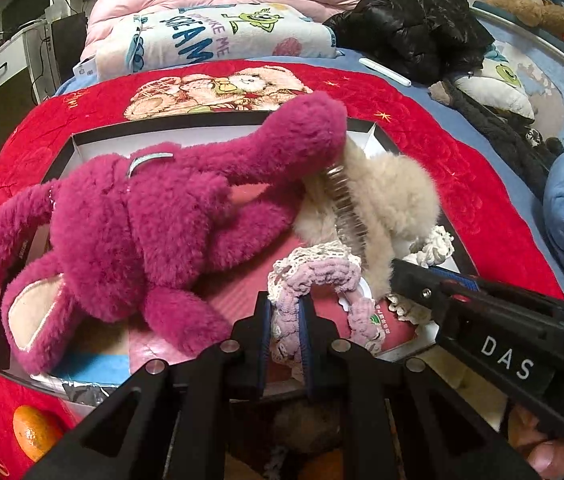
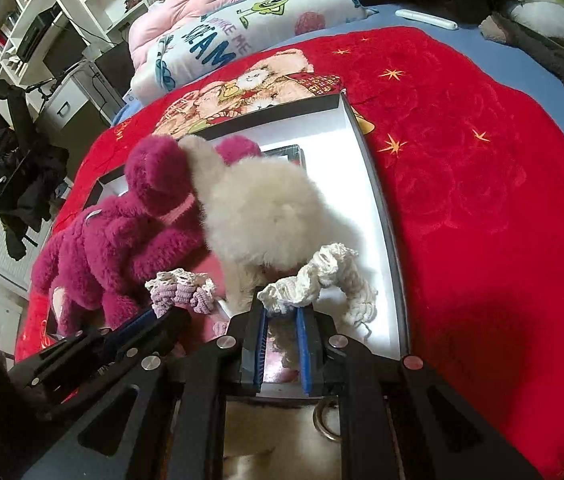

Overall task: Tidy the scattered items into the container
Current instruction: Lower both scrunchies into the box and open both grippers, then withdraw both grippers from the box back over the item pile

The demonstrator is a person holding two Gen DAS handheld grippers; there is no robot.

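A white box with dark rim [image 1: 94, 130] [image 2: 378, 184] lies on a red blanket. In it lie a magenta plush bear [image 1: 142, 216] [image 2: 122, 236], a cream fluffy plush [image 1: 398, 196] [image 2: 266, 216], a lilac lace scrunchie [image 1: 318, 280] [image 2: 180, 290] and a cream knitted scrunchie [image 1: 436, 246] [image 2: 322, 274]. My left gripper [image 1: 286, 316] is shut on the lilac scrunchie over the box's near side. My right gripper [image 2: 280, 312] is shut on the cream scrunchie; its arm also shows in the left wrist view [image 1: 482, 320].
The red blanket [image 2: 462, 200] covers a bed. An orange [image 1: 34, 432] lies on it near the box's front left corner. A folded cartoon blanket [image 1: 210, 40], a pink duvet, a black jacket [image 1: 422, 24] and a white tube [image 1: 386, 72] lie behind.
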